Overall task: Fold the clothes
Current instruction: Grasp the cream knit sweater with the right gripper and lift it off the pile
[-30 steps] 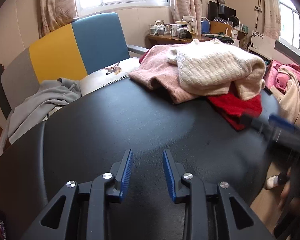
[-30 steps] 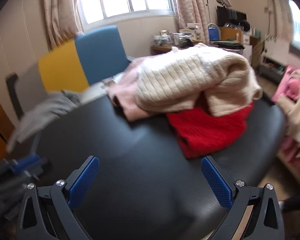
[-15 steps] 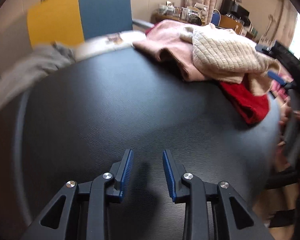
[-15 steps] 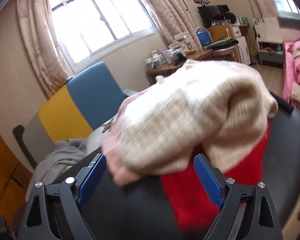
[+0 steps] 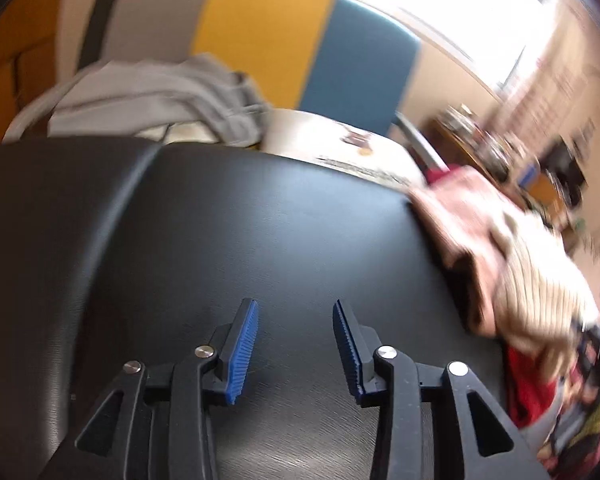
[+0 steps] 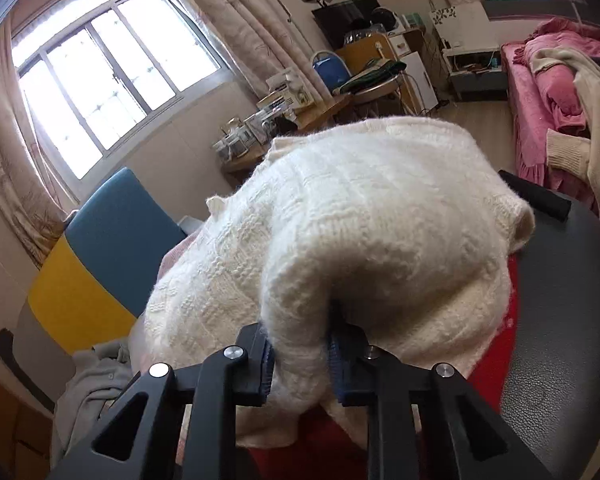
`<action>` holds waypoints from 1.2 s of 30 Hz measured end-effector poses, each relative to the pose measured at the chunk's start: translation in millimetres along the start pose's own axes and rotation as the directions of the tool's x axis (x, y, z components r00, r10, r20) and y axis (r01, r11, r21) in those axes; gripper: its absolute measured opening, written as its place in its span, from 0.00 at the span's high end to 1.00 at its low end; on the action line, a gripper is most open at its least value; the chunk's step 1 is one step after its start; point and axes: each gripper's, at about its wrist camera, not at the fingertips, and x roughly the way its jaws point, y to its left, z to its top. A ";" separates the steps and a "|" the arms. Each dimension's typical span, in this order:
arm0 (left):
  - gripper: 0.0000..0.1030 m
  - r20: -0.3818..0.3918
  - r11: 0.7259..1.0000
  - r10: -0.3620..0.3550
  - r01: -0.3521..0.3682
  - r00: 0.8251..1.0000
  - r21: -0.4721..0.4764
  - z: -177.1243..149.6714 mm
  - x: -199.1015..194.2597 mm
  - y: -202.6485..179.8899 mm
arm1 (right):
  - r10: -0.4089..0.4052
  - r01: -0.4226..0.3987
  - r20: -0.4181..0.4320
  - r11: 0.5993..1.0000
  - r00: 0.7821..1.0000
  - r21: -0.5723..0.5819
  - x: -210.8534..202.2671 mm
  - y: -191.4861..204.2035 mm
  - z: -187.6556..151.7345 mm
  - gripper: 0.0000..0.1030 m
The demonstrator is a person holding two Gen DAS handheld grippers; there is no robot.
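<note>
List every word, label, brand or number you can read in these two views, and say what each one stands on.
None can be read.
White cushion on the chair: a dark line of print along its edge, too blurred to read.
Boxes on the desk by the window: printing too small to read.
Cream sweater, clamped in the right gripper: no label showing.
Left gripper: no markings.

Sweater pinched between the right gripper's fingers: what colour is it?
Cream-white knit sweater, clearest in the right wrist view.
</note>
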 end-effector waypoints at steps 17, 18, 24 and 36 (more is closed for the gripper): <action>0.62 -0.259 0.910 -0.097 0.191 0.961 0.367 -56.1 -25.3 -45.0 | 0.298 -0.347 -0.288 0.928 0.910 -0.138 -85.9 19.1 -112.7 0.98; 0.62 -0.250 0.902 -0.101 0.195 0.963 0.386 -57.5 -28.2 -47.9 | 0.308 -0.362 -0.304 0.922 0.901 -0.138 -91.2 18.1 -120.8 0.96; 0.62 -0.282 0.883 -0.122 0.234 0.952 0.407 -56.2 -25.1 -57.4 | 0.152 -0.153 0.027 0.988 0.988 0.017 -102.7 -61.7 -18.5 0.00; 0.62 -0.356 0.916 -0.085 0.214 0.931 0.339 -55.8 -1.6 -47.1 | -0.015 0.044 -0.087 0.940 0.996 0.338 22.7 -185.8 34.0 0.17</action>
